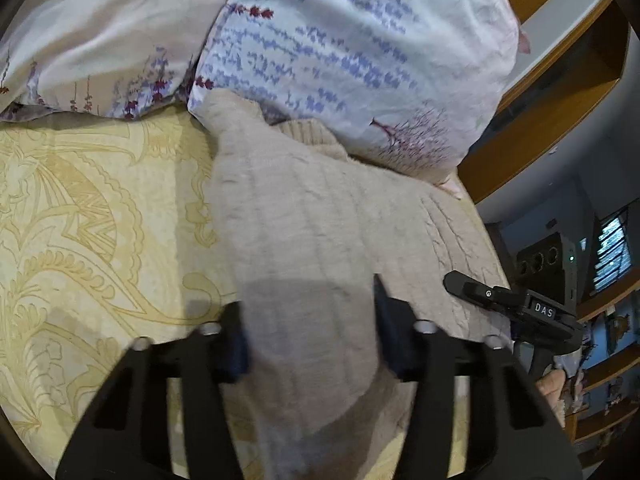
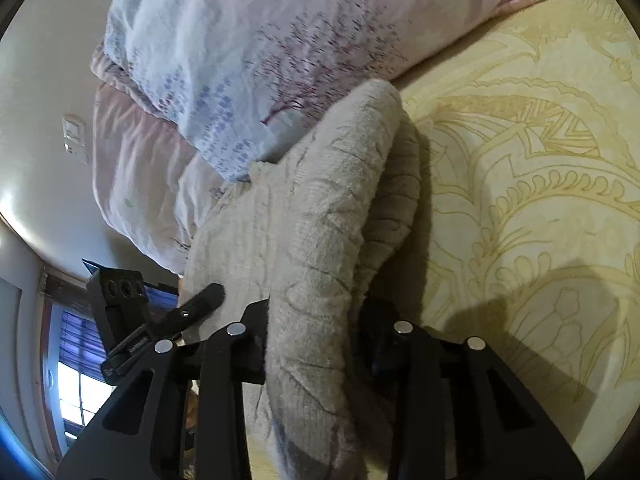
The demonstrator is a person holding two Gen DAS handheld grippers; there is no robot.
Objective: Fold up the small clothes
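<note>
Yellow-patterned bedsheet under beige knit sweater. Left gripper and right gripper each clamp a sweater fold; fingertips hidden by fabric.

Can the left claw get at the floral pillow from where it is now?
Probably not yet. The left claw has beige sweater fabric bunched between its fingers, apparently gripped, and the floral pillow lies beyond the sweater. It would need to let go first.

Left tool fingertips buried in beige sweater fold; sweater hem cut off at bottom edge.
</note>
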